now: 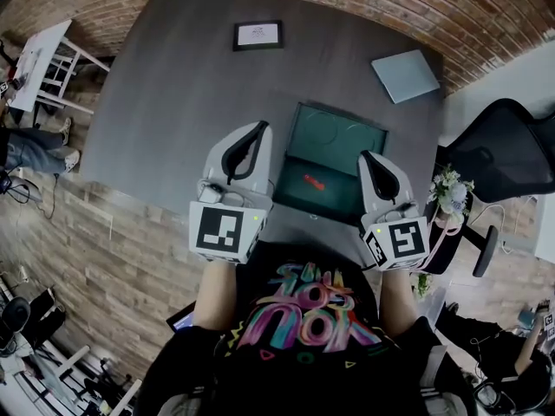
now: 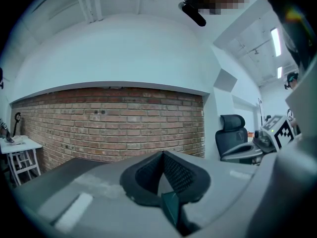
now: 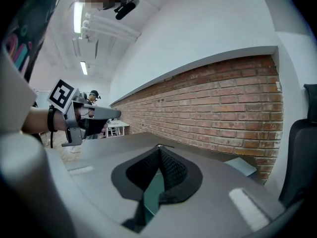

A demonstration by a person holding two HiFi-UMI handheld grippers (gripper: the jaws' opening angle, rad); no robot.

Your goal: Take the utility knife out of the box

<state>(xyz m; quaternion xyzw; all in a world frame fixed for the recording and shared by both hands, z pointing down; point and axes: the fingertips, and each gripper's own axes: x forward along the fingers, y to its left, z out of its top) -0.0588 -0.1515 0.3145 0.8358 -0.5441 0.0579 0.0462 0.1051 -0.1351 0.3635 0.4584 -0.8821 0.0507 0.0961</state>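
An open dark green box [image 1: 332, 129] stands on the grey table [image 1: 173, 102], its lid propped up at the far side. A small red utility knife [image 1: 313, 181] lies on the floor of the box. My left gripper [image 1: 260, 128] hovers just left of the box, shut and empty. Shut and empty as well, my right gripper [image 1: 368, 156] is held over the box's right edge. In the left gripper view the pads meet at the tip of the left gripper [image 2: 162, 153]. The right gripper view shows the right gripper [image 3: 158, 147] closed the same way, with green box surface below.
A framed card [image 1: 257, 34] and a pale blue pad [image 1: 405, 75] lie at the far side of the table. A black office chair [image 1: 507, 150] and a bunch of flowers [image 1: 451, 193] stand to the right. A white side table [image 1: 39, 63] is far left, by the brick wall.
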